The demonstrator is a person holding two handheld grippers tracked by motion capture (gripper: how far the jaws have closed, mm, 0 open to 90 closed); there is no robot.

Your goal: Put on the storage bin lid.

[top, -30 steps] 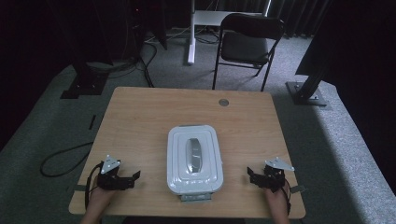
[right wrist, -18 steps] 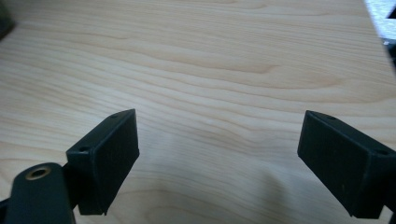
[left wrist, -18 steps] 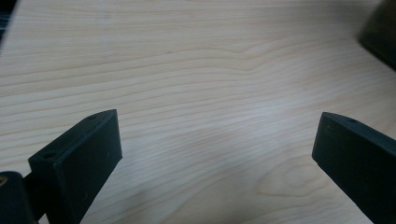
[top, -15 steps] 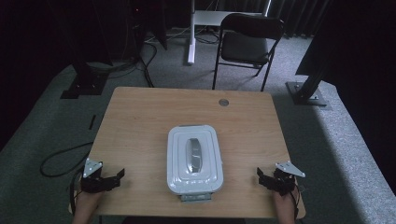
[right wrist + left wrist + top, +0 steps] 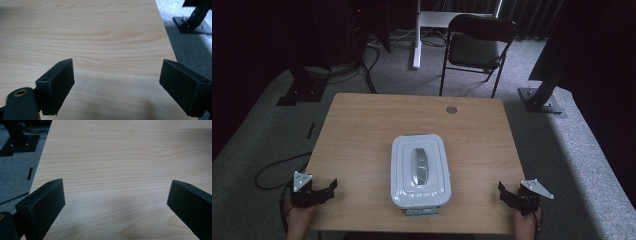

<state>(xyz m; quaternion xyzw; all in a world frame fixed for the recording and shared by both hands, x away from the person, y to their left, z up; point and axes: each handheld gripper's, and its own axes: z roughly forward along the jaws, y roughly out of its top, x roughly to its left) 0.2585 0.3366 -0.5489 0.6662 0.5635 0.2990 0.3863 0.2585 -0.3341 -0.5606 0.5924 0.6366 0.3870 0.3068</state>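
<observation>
A white lidded box (image 5: pixel 419 170) with a grey handle on its lid sits near the front middle of the wooden table (image 5: pixel 362 130); a metal latch shows at its near edge. My left gripper (image 5: pixel 323 192) hovers at the table's front left corner, open, with bare wood between its jaws (image 5: pixel 115 202). At the front right corner my right gripper (image 5: pixel 507 194) is also open over bare wood (image 5: pixel 117 82). Both grippers stand well apart from the box.
A round grommet (image 5: pixel 451 109) is set in the table's far edge. A black folding chair (image 5: pixel 476 45) stands behind the table, with dark stand bases (image 5: pixel 539 100) on the grey carpet around it. A cable (image 5: pixel 272 170) lies on the floor at the left.
Both grippers have drawn back and outward from beside the box to the table's front corners. The box has not moved.
</observation>
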